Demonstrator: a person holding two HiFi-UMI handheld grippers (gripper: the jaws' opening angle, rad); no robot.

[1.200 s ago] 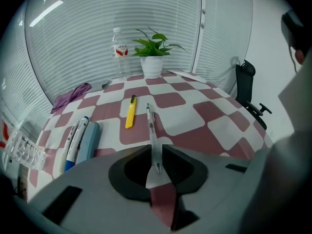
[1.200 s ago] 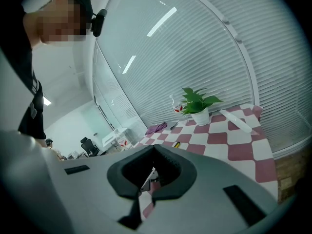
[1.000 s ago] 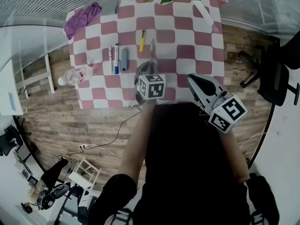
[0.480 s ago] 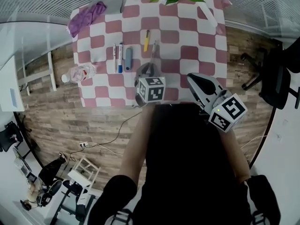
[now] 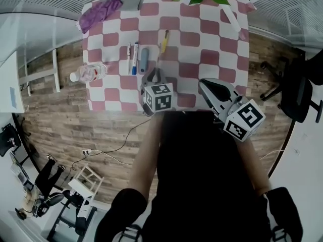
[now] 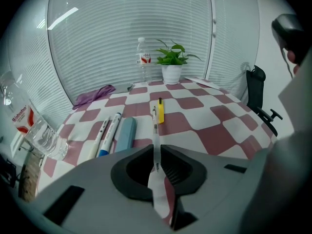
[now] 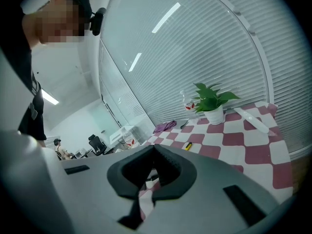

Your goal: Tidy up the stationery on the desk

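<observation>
Head view: the left gripper (image 5: 154, 76) pinches the near end of the slim pen (image 5: 160, 61); the right gripper (image 5: 204, 83) hangs farther off. Left gripper view: the jaws, having just been closing to a slit, clamp the pen, its length running straight ahead (yellow marker (image 6: 160, 112) alongside). Right gripper view: jaws together, empty.
</observation>
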